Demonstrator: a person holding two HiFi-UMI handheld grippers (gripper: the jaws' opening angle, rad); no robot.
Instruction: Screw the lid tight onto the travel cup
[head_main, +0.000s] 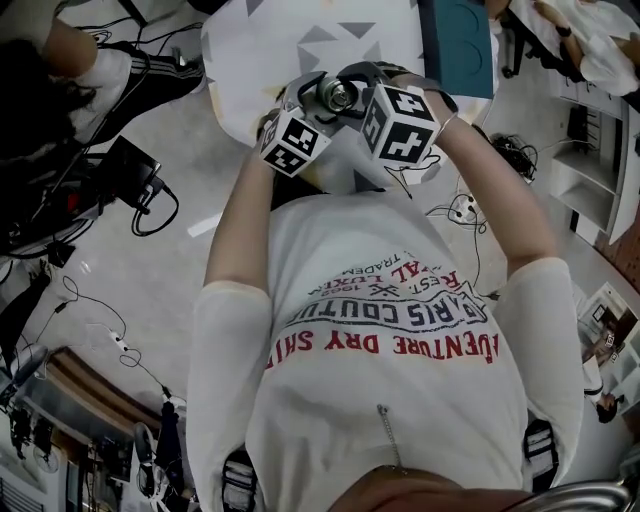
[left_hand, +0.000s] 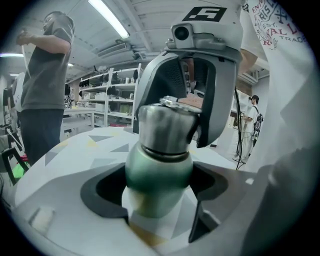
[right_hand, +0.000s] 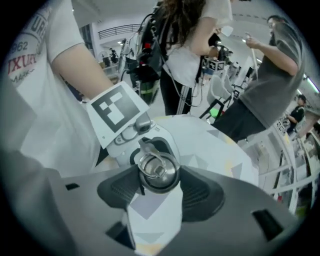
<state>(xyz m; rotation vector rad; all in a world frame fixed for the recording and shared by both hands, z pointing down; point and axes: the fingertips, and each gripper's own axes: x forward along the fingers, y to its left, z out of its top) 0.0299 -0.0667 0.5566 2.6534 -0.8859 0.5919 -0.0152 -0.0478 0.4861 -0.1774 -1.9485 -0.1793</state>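
Observation:
The travel cup (left_hand: 157, 175) has a green body and a steel lid (left_hand: 167, 127), and it hangs in the air in front of the person's chest. My left gripper (left_hand: 157, 192) is shut on the green body, with a dark pad on each side. My right gripper (right_hand: 160, 186) comes at the cup from the top end. Its ribbed pads press on both sides of the lid (right_hand: 159, 171), whose ring handle faces the camera. In the head view the lid (head_main: 343, 95) shows between the two marker cubes, and the cup body is hidden.
A table under a white cloth with grey triangles (head_main: 300, 40) lies just beyond the grippers, with a teal box (head_main: 460, 45) at its far right. Cables and gear (head_main: 120, 190) cover the floor to the left. People (right_hand: 265, 75) stand nearby, and shelves (left_hand: 110, 100) line the back.

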